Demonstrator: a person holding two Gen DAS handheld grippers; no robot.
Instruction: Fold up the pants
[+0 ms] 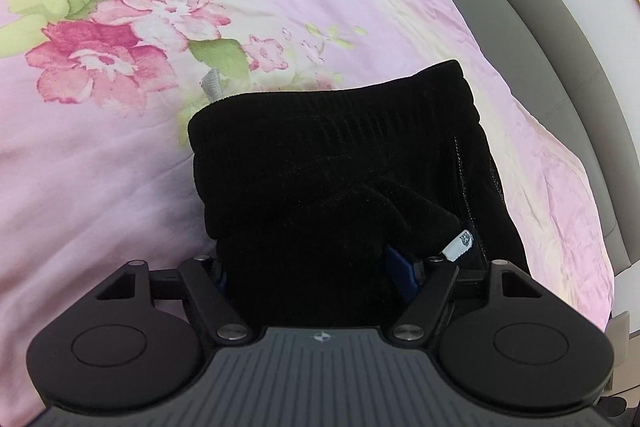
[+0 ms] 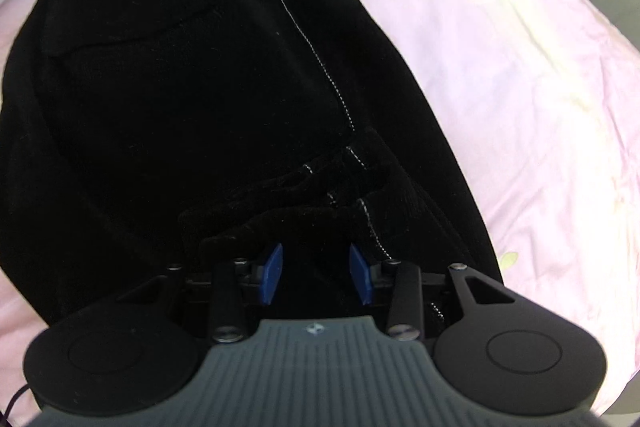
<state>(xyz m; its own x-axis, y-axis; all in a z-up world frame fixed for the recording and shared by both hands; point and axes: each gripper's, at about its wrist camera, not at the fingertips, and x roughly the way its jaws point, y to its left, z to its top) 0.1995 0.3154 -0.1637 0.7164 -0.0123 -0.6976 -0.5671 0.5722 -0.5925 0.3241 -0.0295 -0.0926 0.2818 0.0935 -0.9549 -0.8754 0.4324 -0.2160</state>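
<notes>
Black pants [image 1: 332, 163] lying on a pink floral bed [image 1: 120, 155], partly folded, with the ribbed waistband at the far end in the left wrist view and a white label [image 1: 458, 245] near the right pad. Left claw [image 1: 316, 275] spread wide with thick cloth bunched between the pads; whether actually pinching, cannot tell. Right claw [image 2: 316, 275] apart, blue pads [image 2: 272, 273] straddling a rumpled hem ridge with a white-stitched seam [image 2: 312, 47]. Judged soft, plush, limp and fairly light, likely to sag and slide on the smooth sheet; best taken at stacked edges such as hem or waistband, catching all layers. No containers in sight. Grey headboard [image 1: 520, 27] at far right.
</notes>
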